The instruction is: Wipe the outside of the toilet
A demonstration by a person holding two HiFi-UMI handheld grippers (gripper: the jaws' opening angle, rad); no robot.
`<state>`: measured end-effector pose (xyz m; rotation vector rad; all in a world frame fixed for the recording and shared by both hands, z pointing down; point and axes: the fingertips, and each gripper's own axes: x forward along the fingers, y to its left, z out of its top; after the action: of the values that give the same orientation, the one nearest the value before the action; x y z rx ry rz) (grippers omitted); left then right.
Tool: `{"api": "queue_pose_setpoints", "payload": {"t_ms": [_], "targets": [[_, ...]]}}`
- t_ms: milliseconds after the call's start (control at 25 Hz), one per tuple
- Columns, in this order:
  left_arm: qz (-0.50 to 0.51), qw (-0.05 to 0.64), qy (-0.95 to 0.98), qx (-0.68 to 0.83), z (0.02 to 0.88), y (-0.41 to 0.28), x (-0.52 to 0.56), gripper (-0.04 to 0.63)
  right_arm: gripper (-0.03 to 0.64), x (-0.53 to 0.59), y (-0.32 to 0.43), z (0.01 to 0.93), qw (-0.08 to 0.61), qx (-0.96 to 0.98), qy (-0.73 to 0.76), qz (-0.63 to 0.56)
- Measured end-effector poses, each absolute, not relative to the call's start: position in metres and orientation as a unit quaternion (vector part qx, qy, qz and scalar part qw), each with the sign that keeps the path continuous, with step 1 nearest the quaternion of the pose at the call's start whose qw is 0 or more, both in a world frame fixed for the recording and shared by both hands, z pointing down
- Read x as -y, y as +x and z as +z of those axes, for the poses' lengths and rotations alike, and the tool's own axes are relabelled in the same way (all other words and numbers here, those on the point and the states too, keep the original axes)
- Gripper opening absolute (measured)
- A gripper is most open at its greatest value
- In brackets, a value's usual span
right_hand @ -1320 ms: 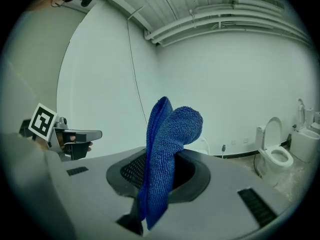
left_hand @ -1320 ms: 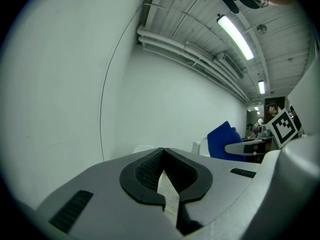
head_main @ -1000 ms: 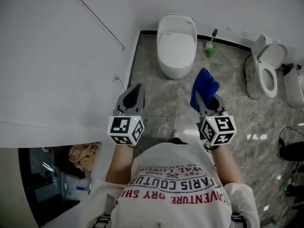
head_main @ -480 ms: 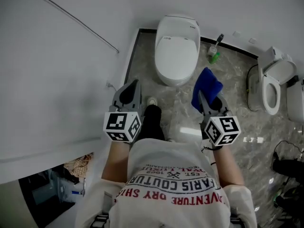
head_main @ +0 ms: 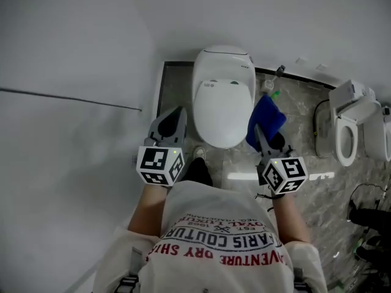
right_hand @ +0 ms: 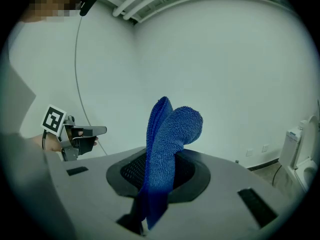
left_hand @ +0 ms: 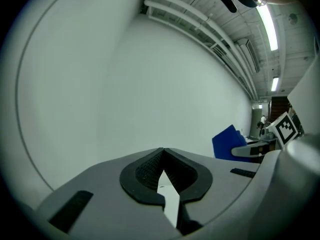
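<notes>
Head view: toilet (head_main: 223, 102) upper centre, lid down. Right claw (head_main: 259, 130) clamps blue cloth (head_main: 267, 118) right of bowl, seemingly no contact. Left claw (head_main: 176, 116) closed, empty. Wiping apparently not begun; whole exterior left.

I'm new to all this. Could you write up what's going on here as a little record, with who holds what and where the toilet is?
Toilet to wipe: white toilet, lid down, just ahead of the person
Left gripper: shut, holding nothing
Right gripper: shut on a blue cloth
Wiping: not yet begun; cloth held up in the air
Also there: second toilet on the right, lid up
</notes>
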<state>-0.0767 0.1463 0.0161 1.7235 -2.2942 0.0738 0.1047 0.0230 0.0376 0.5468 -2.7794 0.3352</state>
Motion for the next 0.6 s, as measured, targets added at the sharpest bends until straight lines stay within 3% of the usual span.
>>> {"api": "queue_pose_setpoints", "payload": {"t_ms": [360,600], "targets": [[0.015,0.16,0.621,0.767,0.028,-0.217,-0.037,0.006,0.076,0.087,-0.048,0.043,0.154,0.95,0.218,0.161],[0.01,0.199,0.608,0.768,0.066,-0.261,0.007,0.006,0.077,0.129,-0.109,0.071,0.184,0.949,0.194,0.165]]}}
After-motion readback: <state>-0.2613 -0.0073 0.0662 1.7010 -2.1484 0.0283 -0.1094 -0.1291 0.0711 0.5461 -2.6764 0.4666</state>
